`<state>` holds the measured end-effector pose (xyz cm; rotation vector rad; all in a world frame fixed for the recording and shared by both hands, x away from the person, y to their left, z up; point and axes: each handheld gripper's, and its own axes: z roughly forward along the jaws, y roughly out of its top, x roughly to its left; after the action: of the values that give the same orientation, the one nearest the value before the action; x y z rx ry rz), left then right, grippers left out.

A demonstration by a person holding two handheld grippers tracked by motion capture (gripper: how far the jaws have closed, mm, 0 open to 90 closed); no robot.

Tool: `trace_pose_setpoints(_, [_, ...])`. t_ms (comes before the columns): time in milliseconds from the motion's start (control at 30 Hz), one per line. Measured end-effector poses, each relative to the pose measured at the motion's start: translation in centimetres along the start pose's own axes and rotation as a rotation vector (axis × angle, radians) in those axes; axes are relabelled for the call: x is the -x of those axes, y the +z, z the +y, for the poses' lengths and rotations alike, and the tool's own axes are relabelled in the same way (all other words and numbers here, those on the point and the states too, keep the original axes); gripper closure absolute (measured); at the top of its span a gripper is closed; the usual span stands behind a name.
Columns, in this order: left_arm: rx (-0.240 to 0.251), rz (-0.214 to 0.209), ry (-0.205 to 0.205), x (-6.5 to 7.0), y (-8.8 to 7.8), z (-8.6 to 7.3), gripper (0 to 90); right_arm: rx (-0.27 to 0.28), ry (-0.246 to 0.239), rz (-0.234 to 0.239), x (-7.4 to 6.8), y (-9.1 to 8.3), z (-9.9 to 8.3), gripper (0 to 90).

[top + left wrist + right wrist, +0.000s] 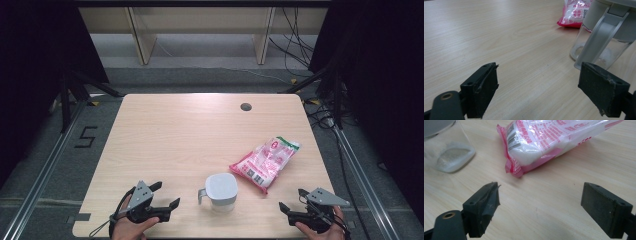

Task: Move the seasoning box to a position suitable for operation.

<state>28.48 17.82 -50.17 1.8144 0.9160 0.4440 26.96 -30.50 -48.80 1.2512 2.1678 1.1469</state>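
Both claws sit low at the near edge of the surface, and neither has anything in it. The left claw is spread wide, its jaws released, aimed toward the clear jug that stands upright just to its right, near the middle of the front edge. In the left gripper view the jug's grey handle slopes down right past the far jaw, close but not between the jaws, so the claw looks lined up for the handle rather than the body; that handle faces the left hand, which would explain the approach from that side. The white lid is seated on top, and a little white powder lies on the jug's floor.

The right claw is equally released, jaws well apart over bare wood. Ahead of it lies the pink-and-white bag, flat on its side, its sealed end pointing at the claw. That bag rests just beside the jug, up and to the right, apart from it. The likely reading: one hand steadies the jug, the other fetches the bag for pouring.
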Motion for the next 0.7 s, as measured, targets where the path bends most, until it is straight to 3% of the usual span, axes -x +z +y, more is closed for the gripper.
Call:
trace_pose_setpoints(200, [0.005, 0.007, 0.013, 0.2, -0.2, 0.1, 15.2, -0.003, -0.018, -0.001, 0.1, 0.0, 0.0, 18.9])
trace_pose_setpoints(300, [0.018, -0.018, 0.008, 0.5, -0.2, 0.3, 16.7, -0.005, -0.035, -0.011, 0.1, 0.0, 0.0, 21.8])
trace_pose_setpoints(500, [0.034, -0.076, 0.019, 1.3, -0.2, 0.7, 22.6, -0.013, -0.024, -0.005, 0.1, 0.0, 0.0, 21.9])
trace_pose_setpoints(533, [0.029, -0.089, 0.030, 1.5, -0.2, 0.8, 22.7, -0.023, 0.018, -0.016, -0.3, -0.1, -0.1, 21.9])
trace_pose_setpoints(567, [0.041, -0.098, 0.018, 1.8, -0.1, 0.9, 23.3, -0.015, -0.011, -0.012, 0.0, 0.0, -0.1, 21.8])
trace_pose_setpoints(667, [0.039, -0.114, 0.042, 2.4, 0.1, 1.3, 24.6, -0.016, 0.009, -0.019, -0.2, -0.1, -0.1, 21.8])
trace_pose_setpoints(700, [0.047, -0.129, 0.039, 2.6, 0.3, 1.4, 28.0, -0.010, -0.013, -0.019, 0.0, -0.1, -0.1, 21.8])
